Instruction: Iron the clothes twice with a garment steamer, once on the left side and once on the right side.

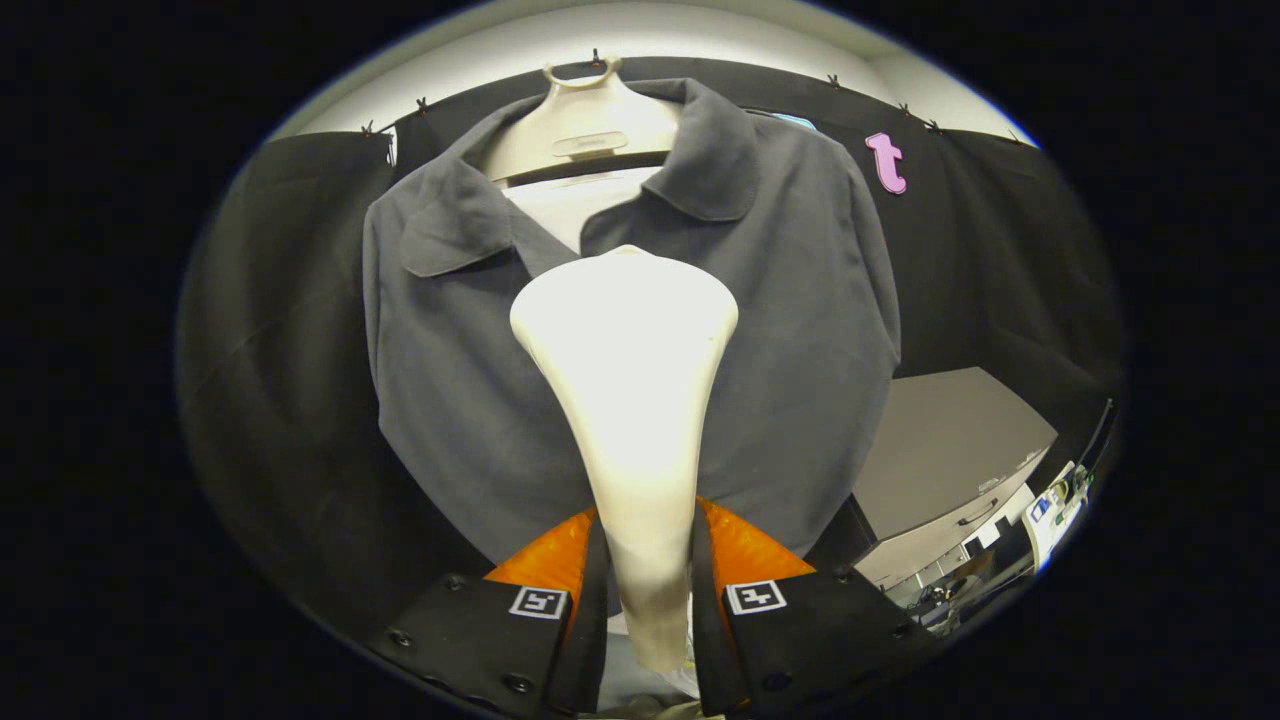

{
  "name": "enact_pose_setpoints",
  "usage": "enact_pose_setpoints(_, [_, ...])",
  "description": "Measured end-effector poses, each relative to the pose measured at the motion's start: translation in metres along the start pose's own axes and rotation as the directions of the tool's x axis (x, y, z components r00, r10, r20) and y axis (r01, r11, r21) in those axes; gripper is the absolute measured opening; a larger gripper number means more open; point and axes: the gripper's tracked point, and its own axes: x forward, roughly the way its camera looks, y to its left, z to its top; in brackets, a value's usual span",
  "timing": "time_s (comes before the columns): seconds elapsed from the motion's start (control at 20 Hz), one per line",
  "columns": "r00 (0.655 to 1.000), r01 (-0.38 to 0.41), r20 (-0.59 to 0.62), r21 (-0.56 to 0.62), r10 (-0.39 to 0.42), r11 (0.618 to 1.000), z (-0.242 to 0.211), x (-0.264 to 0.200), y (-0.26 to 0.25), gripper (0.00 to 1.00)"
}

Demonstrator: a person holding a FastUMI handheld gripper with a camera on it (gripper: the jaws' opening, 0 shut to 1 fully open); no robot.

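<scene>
The gripper (648,560) has both fingers clamped on the steamer's (630,400) neck, so its broad head rises ahead of them and faces the shirt (800,330). The head sits near the middle of the chest, just below the open collar; whether it touches the cloth I cannot tell. One shirt hangs on one hanger (585,125) against the far wall, spread flat so either side can be reached. One steamer, one gripper, two fingers.

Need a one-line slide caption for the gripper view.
Claw shut on garment steamer, raised before grey shirt on hanger.
</scene>
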Motion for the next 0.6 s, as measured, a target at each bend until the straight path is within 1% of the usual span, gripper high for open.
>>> enact_pose_setpoints(0.25, [0.999, -0.051, 0.002, -0.05, 0.052, 0.997, 0.007, 0.015, 0.042, 0.44])
enact_pose_setpoints(0.6, [1.0, -0.02, -0.008, -0.081, 0.02, 0.997, 0.005, 0.027, 0.05, 0.44])
